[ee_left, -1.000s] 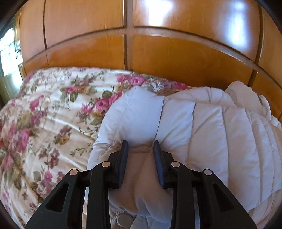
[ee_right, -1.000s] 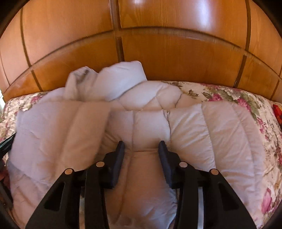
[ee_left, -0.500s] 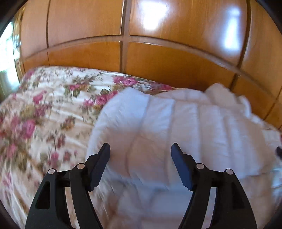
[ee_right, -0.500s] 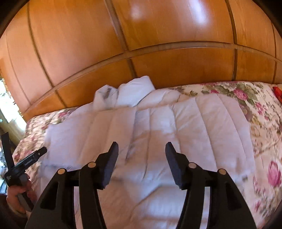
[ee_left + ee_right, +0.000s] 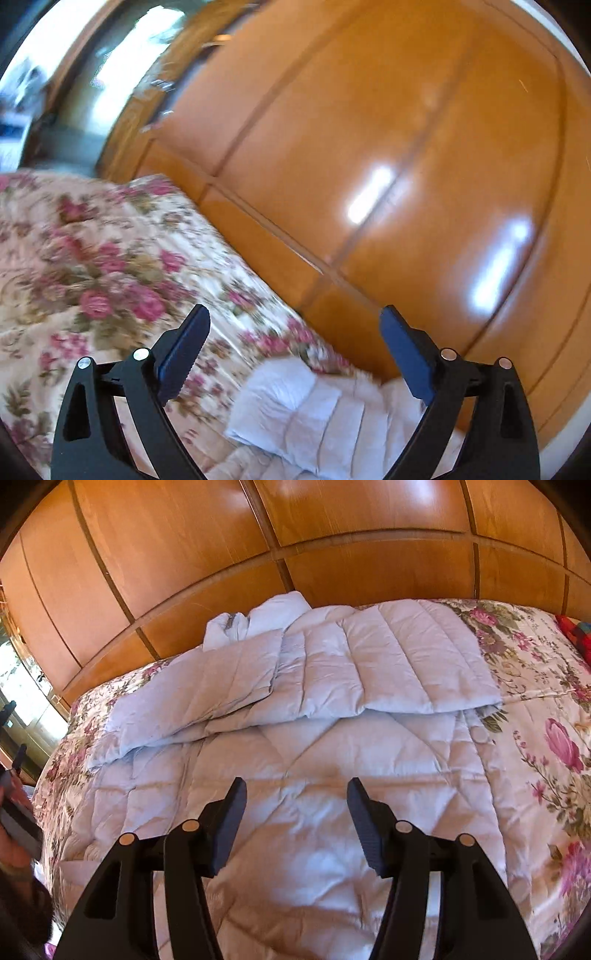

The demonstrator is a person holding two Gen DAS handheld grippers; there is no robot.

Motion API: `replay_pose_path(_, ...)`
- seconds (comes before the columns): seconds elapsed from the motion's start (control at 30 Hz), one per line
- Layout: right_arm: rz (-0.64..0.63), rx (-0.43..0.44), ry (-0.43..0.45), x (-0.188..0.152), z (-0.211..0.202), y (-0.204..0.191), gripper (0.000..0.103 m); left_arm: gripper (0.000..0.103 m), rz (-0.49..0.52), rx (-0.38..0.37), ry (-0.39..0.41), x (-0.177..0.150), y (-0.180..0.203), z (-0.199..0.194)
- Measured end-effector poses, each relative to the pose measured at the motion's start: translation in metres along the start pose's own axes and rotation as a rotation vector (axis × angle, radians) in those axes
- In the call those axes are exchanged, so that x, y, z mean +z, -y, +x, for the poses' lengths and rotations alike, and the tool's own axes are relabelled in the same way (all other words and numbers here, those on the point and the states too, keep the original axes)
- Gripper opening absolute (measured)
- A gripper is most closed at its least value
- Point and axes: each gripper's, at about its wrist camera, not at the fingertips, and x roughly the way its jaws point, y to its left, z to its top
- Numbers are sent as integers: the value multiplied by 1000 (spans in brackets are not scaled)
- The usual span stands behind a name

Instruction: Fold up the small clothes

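Note:
A white quilted jacket (image 5: 332, 738) lies flat on the floral bedspread (image 5: 535, 701). Its two sleeves, one (image 5: 207, 686) and the other (image 5: 399, 664), are folded across the chest, and the collar (image 5: 258, 620) is bunched at the far end. My right gripper (image 5: 297, 782) hovers open over the jacket's lower body with nothing between its fingers. In the tilted, blurred left wrist view only a corner of the jacket (image 5: 314, 406) shows at the bottom. My left gripper (image 5: 293, 312) stands above it, its jaws opening wide and empty.
Glossy wooden panels (image 5: 295, 535) rise right behind the bed and fill most of the left wrist view (image 5: 406, 147). A red item (image 5: 576, 631) lies at the bed's right edge. A person's hand (image 5: 14, 812) shows at the left border. Bright glass (image 5: 110, 74) is at far left.
My left gripper let go of the sleeve, opened wide, rose and rolled away toward the left. My right gripper opened and drew back, so more of the jacket shows.

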Motion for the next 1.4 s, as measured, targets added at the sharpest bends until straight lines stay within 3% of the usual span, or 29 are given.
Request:
replay_pose_path(0.07, 2, 2, -2, -6, -1, -1, 58, 92, -50, 34, 2, 13, -16, -9)
replay_pose_path(0.1, 8, 7, -8, -9, -1, -1, 58, 92, -45, 42, -39, 14, -21, -11)
replay_pose_path(0.2, 0, 26, -17, -19, -4, -11, 58, 92, 44, 5, -246, 1, -27, -13)
replay_pose_path(0.3, -55, 5, -23, -29, -7, -22, 58, 92, 165, -76, -442, -38, -21, -29)
replay_pose_path(0.37, -92, -19, -34, -36, -4, -27, 58, 92, 273, -90, -526, -68, -15, -38)
replay_pose_path(0.4, -102, -34, -39, -38, -1, -26, 58, 92, 315, -81, -546, -80, -13, -39)
replay_pose_path(0.47, -103, -54, -35, -43, 5, -20, 58, 92, 411, 10, -598, -109, -18, -35)
replay_pose_path(0.53, -96, -55, -17, -46, 8, -12, 58, 92, 429, 73, -642, -127, -31, -27)
replay_pose_path(0.63, -75, -51, 1, -48, 3, -5, 59, 92, 388, 78, -633, -128, -43, -26)
replay_pose_path(0.83, -5, -19, 38, -53, -41, 13, 64, 92, 447, 89, -636, -121, -39, -49)
replay_pose_path(0.97, 18, -26, 58, -63, -74, 31, 77, 93, 440, 80, -639, -111, -46, -71)
replay_pose_path(1.13, 75, -69, 74, -78, -107, 62, 85, 95, 460, 91, -638, -104, -58, -88)
replay_pose_path(1.27, 149, -58, 47, -89, -117, 94, 84, 95, 461, 58, -666, -100, -69, -94)
replay_pose_path(1.4, 170, 1, -19, -102, -119, 116, 65, 95, 398, -14, -720, -96, -80, -94)
